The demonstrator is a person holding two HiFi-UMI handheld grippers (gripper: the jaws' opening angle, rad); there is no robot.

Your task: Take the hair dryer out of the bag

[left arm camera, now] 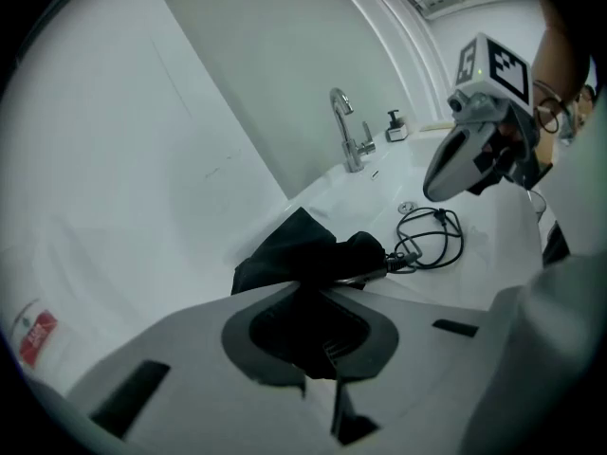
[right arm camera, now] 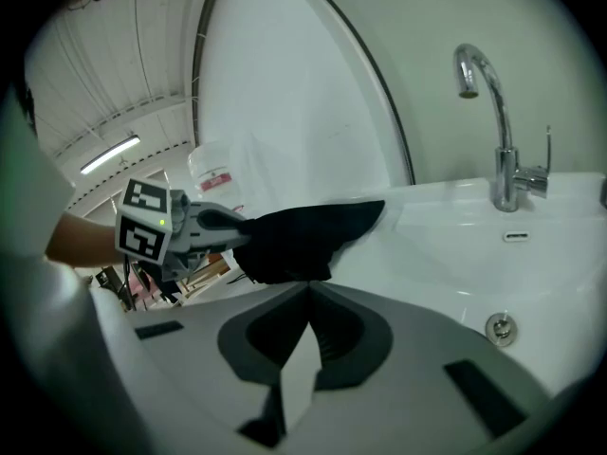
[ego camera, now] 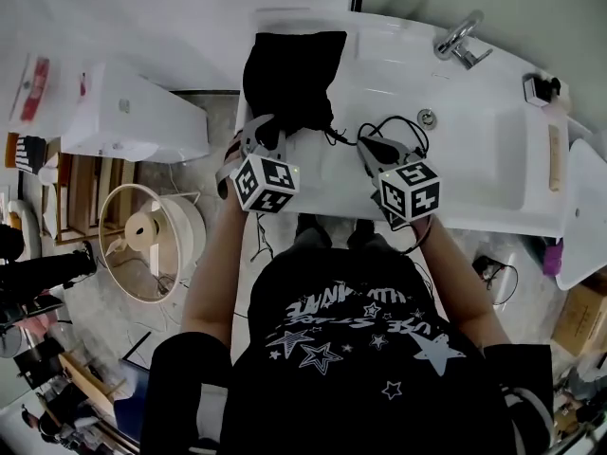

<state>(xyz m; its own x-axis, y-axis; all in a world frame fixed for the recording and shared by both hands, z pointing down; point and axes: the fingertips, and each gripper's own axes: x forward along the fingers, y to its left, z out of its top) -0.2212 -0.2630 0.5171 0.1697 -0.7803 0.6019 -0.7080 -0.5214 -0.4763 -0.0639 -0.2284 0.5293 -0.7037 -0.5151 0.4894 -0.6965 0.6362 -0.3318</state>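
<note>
The hair dryer is not in sight. I judge it's inside the black bag (ego camera: 289, 69), because its black cord (ego camera: 398, 133) runs out of the bag's mouth and lies in loose loops on the white counter (ego camera: 332, 183) just beside the bag. Right at the bag's mouth there's something slim and greyish where the cord begins; handle or cord sleeve, I can't tell. My left gripper (left arm camera: 305, 292) is at the near edge of the bag, jaws pressed together on a fold of the black cloth, so that hand has the bag pinned. My right gripper (right arm camera: 307, 290) is beside the bag on the cord side, over the loops, and the left gripper view shows it above the cord, not touching it. Its jaws are closed tip to tip with nothing between them. Beyond the cord from the bag sits the drain (ego camera: 427, 118) in the basin (ego camera: 493, 150), and further off the faucet (ego camera: 459, 38). As I read it, the job is barely started: bag held, cord free, dryer body yet to come out. What's left is to part my right jaws, get them onto the dryer or that piece at the bag's mouth, and draw it clear while my left anchors the cloth.
</note>
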